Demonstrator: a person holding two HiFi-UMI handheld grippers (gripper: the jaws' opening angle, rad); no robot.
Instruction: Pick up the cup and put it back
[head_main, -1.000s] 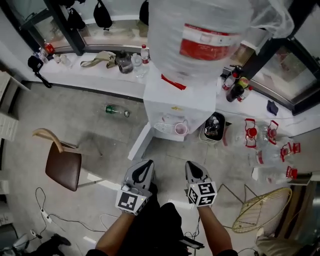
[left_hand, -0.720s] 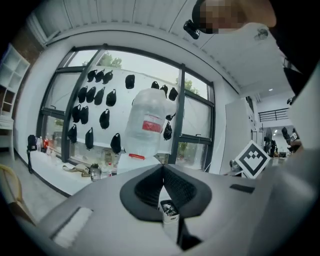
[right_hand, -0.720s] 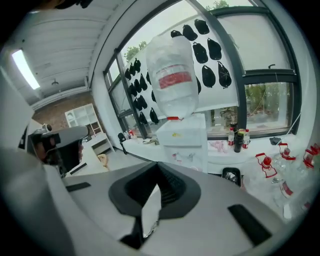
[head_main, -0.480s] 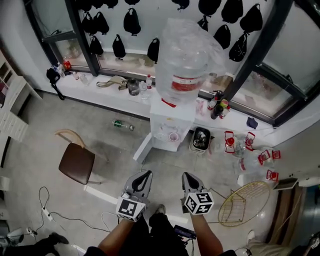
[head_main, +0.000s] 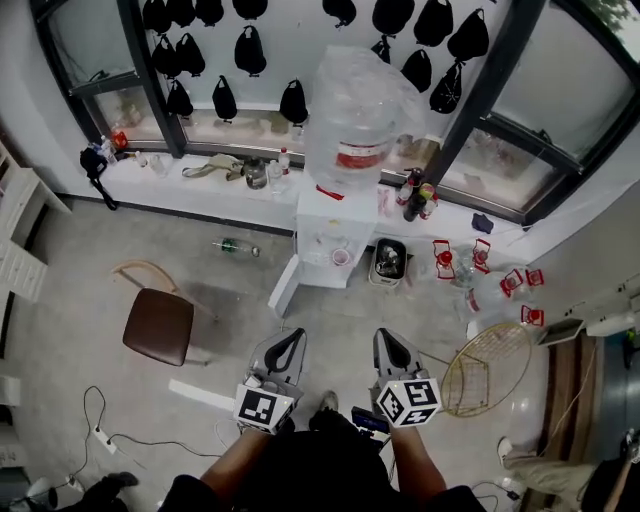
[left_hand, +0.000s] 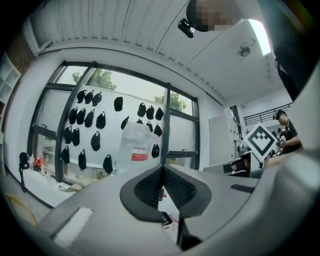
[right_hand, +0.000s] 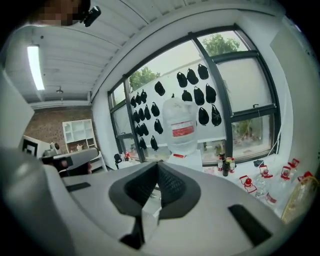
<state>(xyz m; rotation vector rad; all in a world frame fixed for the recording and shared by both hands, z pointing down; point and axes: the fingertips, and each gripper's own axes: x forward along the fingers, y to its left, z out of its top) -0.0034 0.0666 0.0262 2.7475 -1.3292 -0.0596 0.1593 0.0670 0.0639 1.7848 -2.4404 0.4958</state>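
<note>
A small pink cup (head_main: 341, 257) sits in the tap bay of the white water dispenser (head_main: 328, 222), which carries a big clear bottle (head_main: 356, 115) with a red label. Both grippers are far from it, held side by side over the floor at the bottom of the head view. My left gripper (head_main: 289, 346) is shut with nothing in it, and my right gripper (head_main: 390, 347) is shut and empty too. In the left gripper view the bottle (left_hand: 136, 148) stands beyond the closed left gripper (left_hand: 162, 182). The right gripper view shows the bottle (right_hand: 181, 131) above the closed right gripper (right_hand: 157, 181).
A brown chair (head_main: 158, 325) stands on the floor at left, a gold wire basket (head_main: 485, 368) at right. A green bottle (head_main: 236, 246) lies on the floor. Beside the dispenser are a black bin (head_main: 388, 260) and several red-capped jugs (head_main: 478, 270). Cables (head_main: 105, 436) trail at lower left.
The head camera has risen and pulled back, so the dispenser and cup look smaller and farther away. Both grippers rose with it, staying shut and side by side.
</note>
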